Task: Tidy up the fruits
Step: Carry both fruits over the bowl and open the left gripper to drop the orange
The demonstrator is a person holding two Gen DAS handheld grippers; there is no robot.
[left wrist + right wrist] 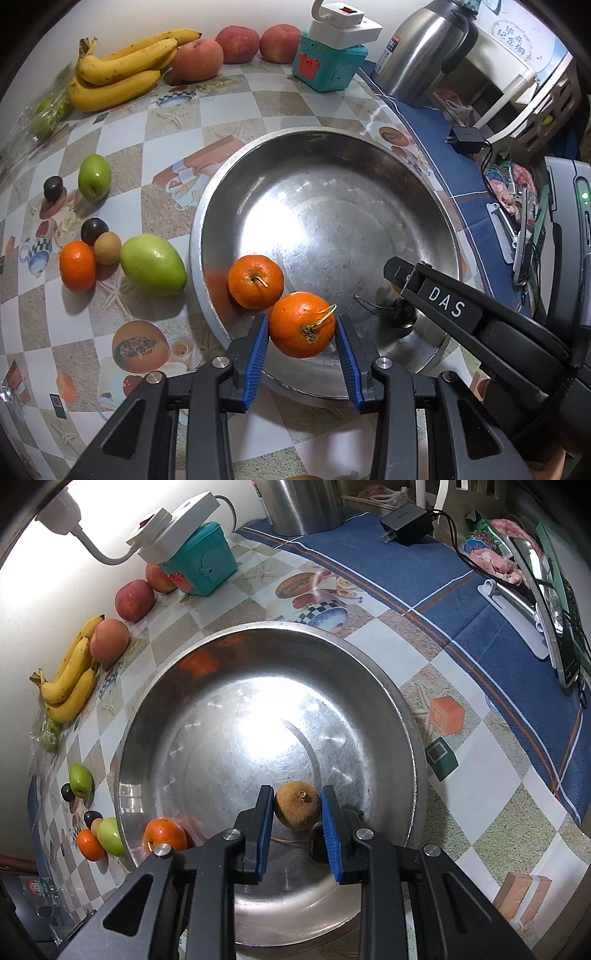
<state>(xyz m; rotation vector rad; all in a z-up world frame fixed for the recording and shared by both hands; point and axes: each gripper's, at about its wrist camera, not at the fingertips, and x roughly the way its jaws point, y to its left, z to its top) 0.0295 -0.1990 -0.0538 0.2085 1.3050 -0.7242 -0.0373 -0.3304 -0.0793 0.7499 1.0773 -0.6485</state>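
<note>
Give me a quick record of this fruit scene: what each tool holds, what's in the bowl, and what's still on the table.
left tool: shut on an orange
right tool: shut on a brown kiwi
metal bowl: one loose orange
still on table: bananas, three apples, two green fruits, small orange
</note>
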